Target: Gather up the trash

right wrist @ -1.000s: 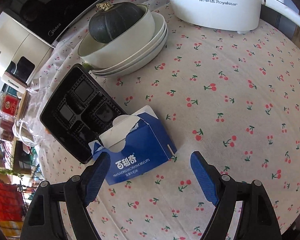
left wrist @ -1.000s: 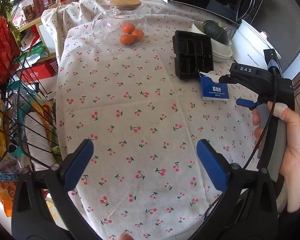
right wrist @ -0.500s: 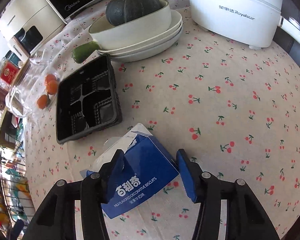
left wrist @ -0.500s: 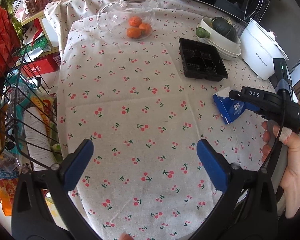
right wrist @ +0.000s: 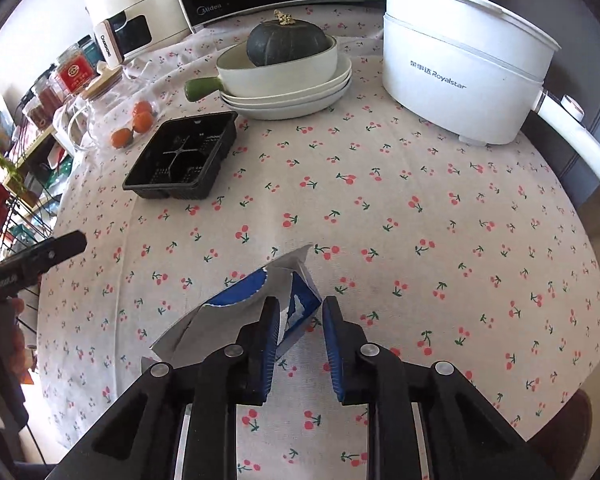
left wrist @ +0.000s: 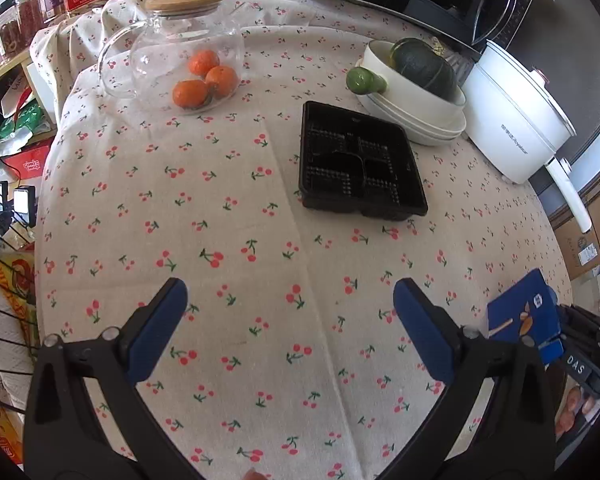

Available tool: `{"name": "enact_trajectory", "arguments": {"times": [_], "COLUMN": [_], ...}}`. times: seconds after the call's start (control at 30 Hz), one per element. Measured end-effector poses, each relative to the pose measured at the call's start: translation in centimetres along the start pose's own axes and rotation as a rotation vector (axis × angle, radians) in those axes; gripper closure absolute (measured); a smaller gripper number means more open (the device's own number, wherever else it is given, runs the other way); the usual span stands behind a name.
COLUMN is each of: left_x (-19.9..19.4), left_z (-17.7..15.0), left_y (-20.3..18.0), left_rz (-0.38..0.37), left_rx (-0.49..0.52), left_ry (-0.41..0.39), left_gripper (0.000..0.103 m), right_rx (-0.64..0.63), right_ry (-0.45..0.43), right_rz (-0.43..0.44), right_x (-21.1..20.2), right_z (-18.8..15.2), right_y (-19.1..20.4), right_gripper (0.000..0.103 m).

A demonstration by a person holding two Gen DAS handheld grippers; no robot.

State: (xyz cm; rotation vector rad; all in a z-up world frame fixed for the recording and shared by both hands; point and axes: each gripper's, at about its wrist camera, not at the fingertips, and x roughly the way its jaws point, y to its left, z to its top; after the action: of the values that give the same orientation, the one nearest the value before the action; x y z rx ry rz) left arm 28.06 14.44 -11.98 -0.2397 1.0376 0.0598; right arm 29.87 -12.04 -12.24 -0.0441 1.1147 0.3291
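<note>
My left tongs (left wrist: 286,320) hang wide open and empty over the cherry-print table (left wrist: 228,240), while my right tongs (right wrist: 300,320) are closing on the torn blue biscuit box (right wrist: 256,304), which sits between the pads at the table's near edge, so I judge the first pickup is in hand and the next move calls for carrying it to a bin I cannot see. Further back, the glass jar (left wrist: 180,56) holds three oranges (left wrist: 204,78), the black plastic tray (left wrist: 360,164) looks empty and is likely my next piece of trash, and the white bowl (left wrist: 412,88) cradles a dark squash (left wrist: 424,66).
</note>
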Motion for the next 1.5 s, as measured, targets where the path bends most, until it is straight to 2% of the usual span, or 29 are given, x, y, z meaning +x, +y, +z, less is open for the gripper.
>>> {"name": "enact_trajectory", "arguments": {"times": [0.1,0.17,0.27,0.4,0.47,0.53,0.73,0.97,1.03,1.13,1.2,1.27,1.3,1.33,1.5], "left_x": [1.7,2.9,4.6,6.6,7.2,7.7,6.9,4.5,3.8,2.7,2.3,1.6,1.2,0.9,-1.1], "left_z": [1.7,2.5,3.3,4.1,4.5,4.6,4.3,2.5,1.9,0.8,0.4,-0.2,-0.6,-0.9,-2.3], "left_y": [-0.4,-0.9,-1.7,-2.9,-3.1,-3.1,-2.1,0.0,0.7,1.7,2.1,2.3,2.4,2.4,1.7], "left_rz": [-0.002,-0.013,-0.028,-0.021,-0.015,-0.027,-0.027,0.017,0.028,0.040,0.046,0.051,0.051,0.049,0.038], "left_rx": [-0.002,0.000,0.007,0.033,0.038,0.030,-0.005,-0.037,-0.043,-0.062,-0.067,-0.068,-0.069,-0.068,-0.046], "left_ry": [-0.020,-0.030,-0.031,-0.027,-0.024,-0.011,-0.028,-0.032,-0.034,-0.029,-0.028,-0.025,-0.023,-0.021,-0.021], "left_gripper": [0.003,0.004,0.005,0.015,0.024,0.043,0.046,0.046,0.046,0.046,0.046,0.046,0.046,0.046,0.046], "right_rx": [0.046,0.114,0.207,0.248,0.246,0.249,0.276,0.232,0.249,0.266,0.284,0.252,0.231,0.221,0.214], "right_ry": [0.026,0.023,-0.002,-0.006,-0.003,0.004,0.031,0.035,0.036,-0.010,-0.022,-0.019,-0.016,-0.012,-0.007], "right_rz": [0.053,0.110,0.195,0.242,0.237,0.232,0.225,0.206,0.181,0.105,0.063,-0.002,-0.019,-0.018,0.007], "right_x": [0.8,0.8,0.7,0.9,1.1,1.5,2.9,4.5,5.3,5.5,5.7,5.7,5.6,5.5,2.9], "right_z": [0.5,1.0,2.1,2.9,3.0,2.9,2.7,2.4,2.4,2.5,2.6,2.6,2.6,2.5,1.3], "right_y": [-1.1,-2.2,-3.4,-4.0,-4.0,-4.2,-4.1,-0.2,0.7,1.8,2.1,2.6,2.8,2.8,1.8], "right_gripper": [0.070,0.047,0.035,0.034,0.033,0.033,0.033,0.030,0.028,0.028,0.032,0.056,0.062,0.073,0.085]}}
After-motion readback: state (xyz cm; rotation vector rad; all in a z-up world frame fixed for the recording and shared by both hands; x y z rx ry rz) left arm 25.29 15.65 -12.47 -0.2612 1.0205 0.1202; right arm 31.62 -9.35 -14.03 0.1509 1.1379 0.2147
